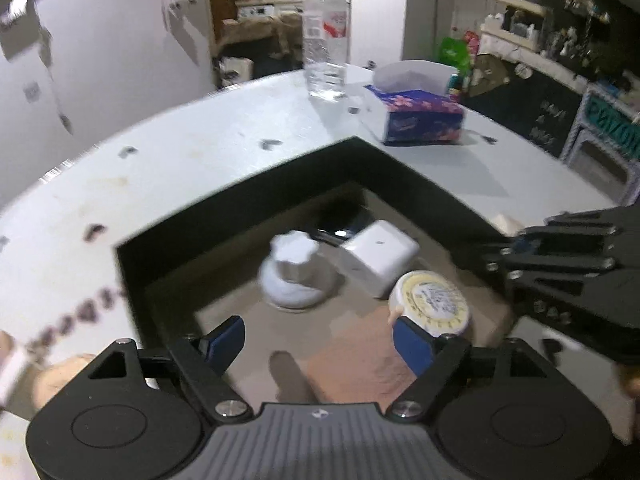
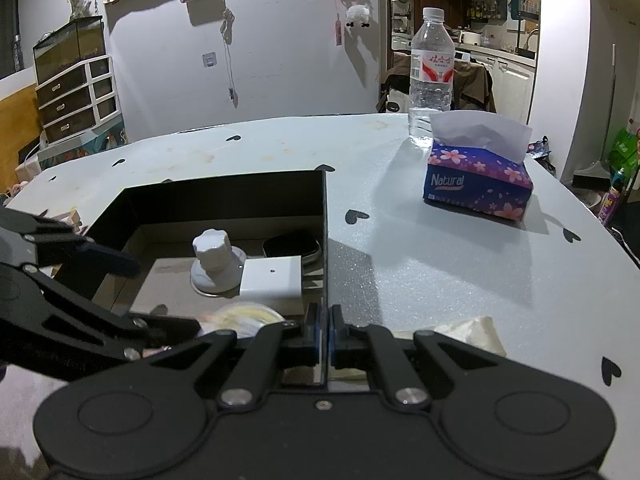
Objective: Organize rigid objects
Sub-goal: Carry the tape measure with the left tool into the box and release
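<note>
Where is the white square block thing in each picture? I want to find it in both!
Left wrist view: the white block lies inside the black box, right of center, beside the white knob.
Right wrist view: the white block sits left of center, inside the box against its right wall.
Shared landmark: the tissue box on the table.

Matte black linkage arms on left gripper (image 1: 320, 340) and right gripper (image 2: 324, 338), silver pivot screws, blue finger pads (image 1: 412, 344), ribbed grey housing, round black side caps.
</note>
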`<state>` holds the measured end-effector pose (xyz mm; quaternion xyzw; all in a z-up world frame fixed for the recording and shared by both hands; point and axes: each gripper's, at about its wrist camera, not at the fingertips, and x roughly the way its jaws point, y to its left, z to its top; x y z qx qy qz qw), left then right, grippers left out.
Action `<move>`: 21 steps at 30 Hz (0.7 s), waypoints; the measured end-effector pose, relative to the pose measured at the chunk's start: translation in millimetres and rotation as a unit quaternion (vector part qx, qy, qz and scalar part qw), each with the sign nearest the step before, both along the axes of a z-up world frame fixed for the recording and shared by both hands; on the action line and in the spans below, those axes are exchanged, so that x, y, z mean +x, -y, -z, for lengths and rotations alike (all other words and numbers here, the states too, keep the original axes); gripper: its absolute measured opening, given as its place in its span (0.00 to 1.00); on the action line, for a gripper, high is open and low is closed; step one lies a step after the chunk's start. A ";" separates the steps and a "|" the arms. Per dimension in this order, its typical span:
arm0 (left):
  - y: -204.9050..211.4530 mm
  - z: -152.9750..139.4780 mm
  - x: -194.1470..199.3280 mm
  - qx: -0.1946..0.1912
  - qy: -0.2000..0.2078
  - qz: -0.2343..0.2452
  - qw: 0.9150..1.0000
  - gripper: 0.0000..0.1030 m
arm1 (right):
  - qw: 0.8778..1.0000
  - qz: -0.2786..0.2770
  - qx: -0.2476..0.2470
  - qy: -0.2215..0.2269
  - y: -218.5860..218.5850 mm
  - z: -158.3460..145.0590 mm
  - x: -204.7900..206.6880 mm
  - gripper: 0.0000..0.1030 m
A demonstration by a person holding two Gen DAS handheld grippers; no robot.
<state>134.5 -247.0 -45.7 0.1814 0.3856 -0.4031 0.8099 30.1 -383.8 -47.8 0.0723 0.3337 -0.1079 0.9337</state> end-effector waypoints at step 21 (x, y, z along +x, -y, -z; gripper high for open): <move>-19.4 -17.8 -18.2 -0.029 0.001 -0.005 1.000 0.95 | 1.000 0.000 0.001 0.000 -0.2 -0.2 0.1 0.05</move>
